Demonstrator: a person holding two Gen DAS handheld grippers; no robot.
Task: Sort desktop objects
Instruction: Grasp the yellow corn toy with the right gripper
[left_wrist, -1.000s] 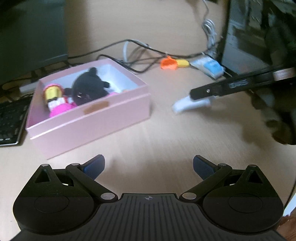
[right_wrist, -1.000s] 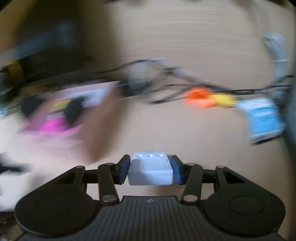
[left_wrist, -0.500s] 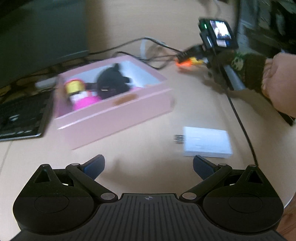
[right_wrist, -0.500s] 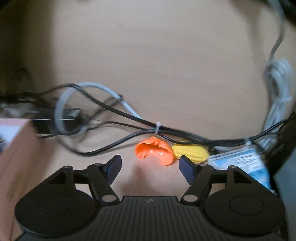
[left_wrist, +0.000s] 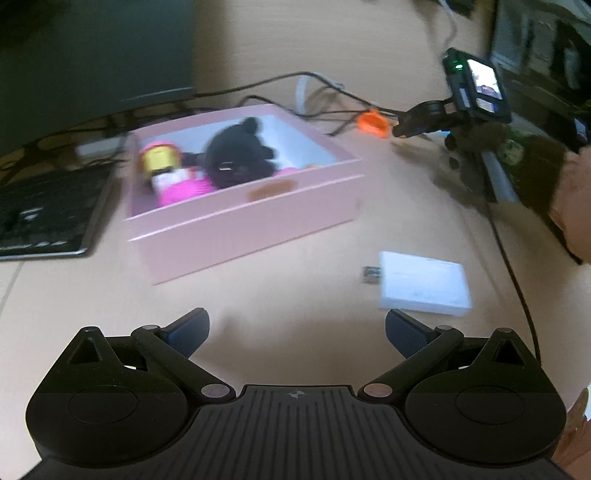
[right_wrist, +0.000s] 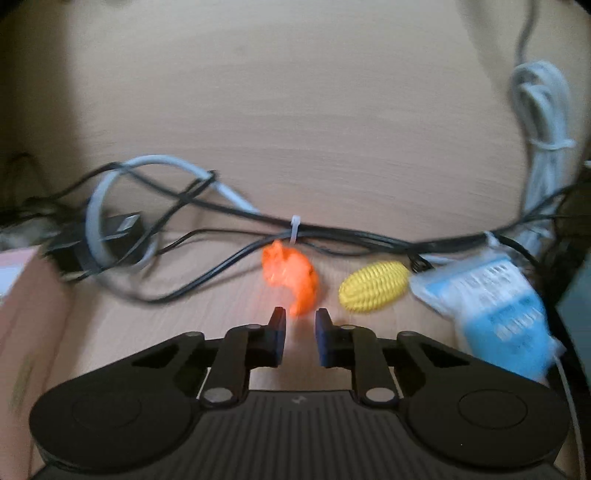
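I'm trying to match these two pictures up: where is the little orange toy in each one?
Left wrist view: orange toy sits upper right, beyond the pink box, by the cables.
Right wrist view: it lies centre frame, just past the right gripper, left of the yellow corn.
Shared landmark: the black cables running right behind the toy.

pink box (left_wrist: 258, 218), orange toy (right_wrist: 291, 280)
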